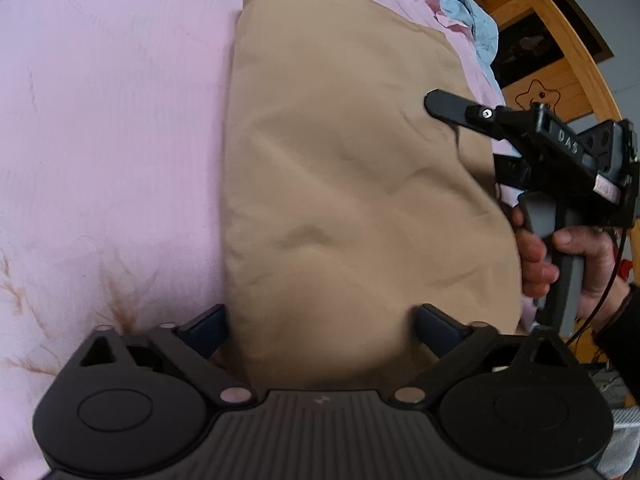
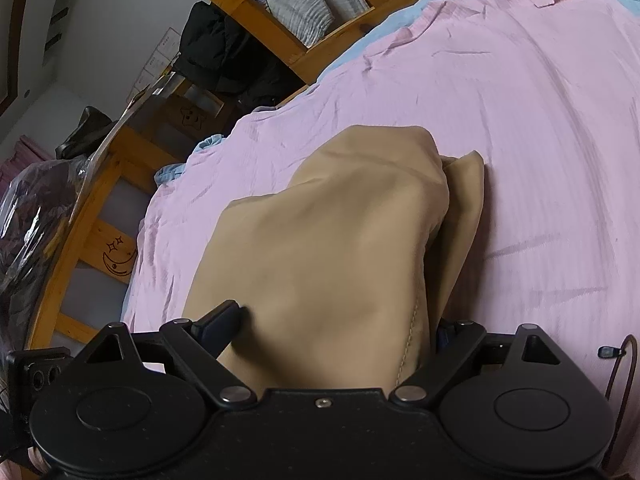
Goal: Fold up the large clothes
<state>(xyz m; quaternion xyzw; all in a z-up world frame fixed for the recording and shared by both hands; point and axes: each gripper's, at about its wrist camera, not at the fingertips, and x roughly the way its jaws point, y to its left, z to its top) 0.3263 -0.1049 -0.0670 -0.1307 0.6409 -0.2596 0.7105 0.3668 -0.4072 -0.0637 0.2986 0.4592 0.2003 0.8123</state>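
A tan garment [image 1: 340, 160], folded into a thick long stack, lies on a pink sheet [image 1: 100, 120]. My left gripper [image 1: 320, 316] straddles its near end. One finger [image 1: 208, 328] is beside the cloth's left edge, the other rests on the cloth, and the jaws stand wide. In the right wrist view the tan garment [image 2: 320, 248] bulges up between the wide jaws of my right gripper [image 2: 336, 320]. Its left finger [image 2: 224, 320] lies at the cloth's edge and the right finger is mostly hidden behind a fold. From the left wrist view, a hand holds the right gripper [image 1: 472, 136] at the stack's right edge.
A blue cloth [image 1: 460, 4] lies bunched at the far edge of the sheet. A wooden bed rail [image 2: 100, 216] with moon and star cut-outs runs along the side. Beyond it are dark clothes [image 2: 216, 52] and a plastic-wrapped bundle [image 2: 28, 208].
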